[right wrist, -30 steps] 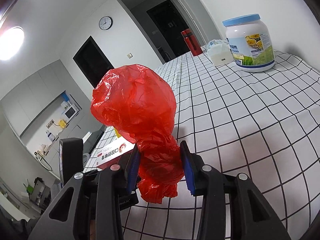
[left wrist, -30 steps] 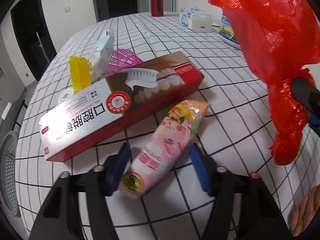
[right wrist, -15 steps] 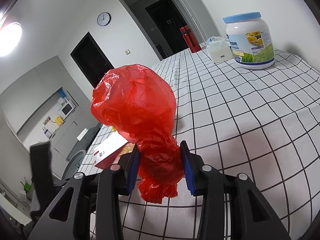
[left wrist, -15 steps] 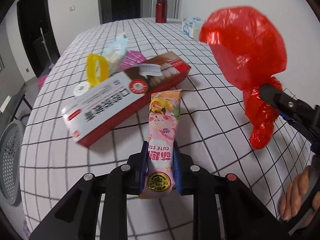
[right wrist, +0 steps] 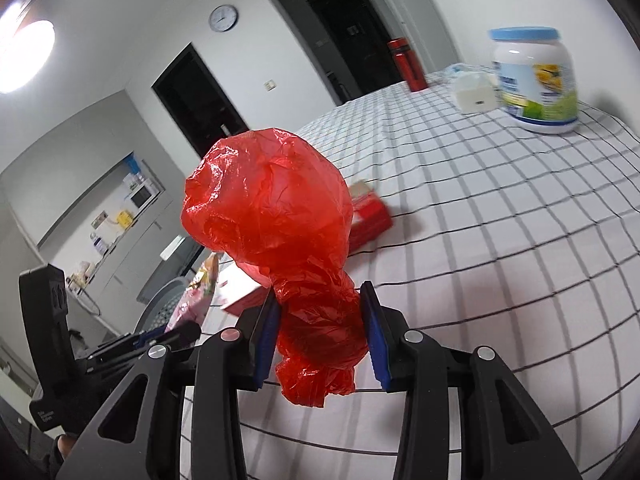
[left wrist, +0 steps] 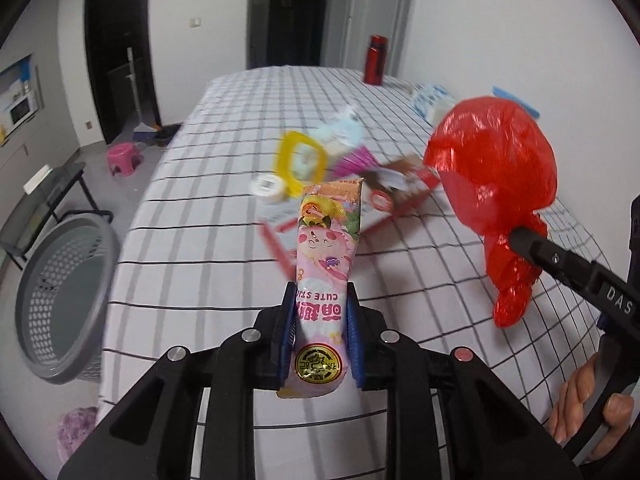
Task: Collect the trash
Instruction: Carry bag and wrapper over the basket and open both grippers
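Observation:
My left gripper (left wrist: 318,320) is shut on a pink snack wrapper (left wrist: 326,248), which sticks up out of the pads above the checked table (left wrist: 240,216). To its right a crumpled red plastic bag (left wrist: 494,168) hangs in the air, pinched at its neck by my right gripper (right wrist: 320,330). In the right wrist view the red bag (right wrist: 268,208) balloons above the blue pads. More rubbish lies blurred on the table: a red and white toothpaste box (left wrist: 396,196), a yellow frame-like piece (left wrist: 298,160) and a pink wrapper (left wrist: 356,158). A grey perforated bin (left wrist: 60,296) stands on the floor left of the table.
A red flask (left wrist: 376,59) stands at the table's far end, with a tissue pack (left wrist: 434,100) near it. A big white jar with a blue lid (right wrist: 534,80) sits at the right edge. A pink stool (left wrist: 125,156) is on the floor. A hand (left wrist: 588,408) grips the right tool.
My left gripper closed on the pink wrapper and lifted it off the table, pulling back and swinging left so the bin came into view. The right gripper drifted along with the red bag.

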The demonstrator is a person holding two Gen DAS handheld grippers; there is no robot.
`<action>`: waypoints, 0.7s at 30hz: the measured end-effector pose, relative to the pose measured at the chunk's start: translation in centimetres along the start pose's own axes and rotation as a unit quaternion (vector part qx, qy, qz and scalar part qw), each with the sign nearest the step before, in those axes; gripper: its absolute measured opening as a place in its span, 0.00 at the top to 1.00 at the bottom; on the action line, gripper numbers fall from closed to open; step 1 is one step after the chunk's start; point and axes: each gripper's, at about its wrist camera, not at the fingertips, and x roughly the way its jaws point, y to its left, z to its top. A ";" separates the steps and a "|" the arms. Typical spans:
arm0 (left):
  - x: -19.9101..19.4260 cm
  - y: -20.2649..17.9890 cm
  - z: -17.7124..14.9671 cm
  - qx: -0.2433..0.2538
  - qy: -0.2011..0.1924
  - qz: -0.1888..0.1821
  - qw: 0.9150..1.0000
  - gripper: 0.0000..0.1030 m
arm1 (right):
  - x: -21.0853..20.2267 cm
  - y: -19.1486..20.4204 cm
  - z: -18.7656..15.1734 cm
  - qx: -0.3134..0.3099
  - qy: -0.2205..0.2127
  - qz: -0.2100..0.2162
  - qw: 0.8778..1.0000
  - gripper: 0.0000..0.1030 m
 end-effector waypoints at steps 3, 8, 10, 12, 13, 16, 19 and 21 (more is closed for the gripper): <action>-0.9 2.5 0.1 -0.015 -0.012 0.017 1.000 0.78 | 1.1 2.5 0.1 -0.020 0.010 0.011 1.000 0.63; -2.0 7.1 0.0 -0.041 -0.025 0.051 0.998 0.78 | 3.6 6.9 0.1 -0.049 0.032 0.032 0.998 0.63; -2.1 9.1 -0.1 -0.052 -0.027 0.066 0.996 0.78 | 4.7 8.3 0.1 -0.057 0.041 0.043 0.997 0.63; -2.3 10.8 -0.4 -0.062 -0.027 0.078 0.995 0.78 | 5.9 10.3 0.0 -0.068 0.051 0.054 0.995 0.63; -2.2 12.0 -0.6 -0.069 -0.026 0.086 0.994 0.78 | 6.6 11.3 -0.1 -0.074 0.056 0.059 0.994 0.63; -2.3 15.1 -1.2 -0.091 -0.023 0.105 0.990 0.78 | 8.6 14.0 -0.4 -0.091 0.076 0.073 0.990 0.63; -2.6 17.7 -1.5 -0.107 -0.024 0.119 0.987 0.78 | 10.7 16.7 -0.7 -0.106 0.095 0.085 0.986 0.63; -2.8 19.7 -1.8 -0.116 -0.025 0.130 0.984 0.78 | 12.0 18.3 -0.9 -0.113 0.105 0.090 0.984 0.63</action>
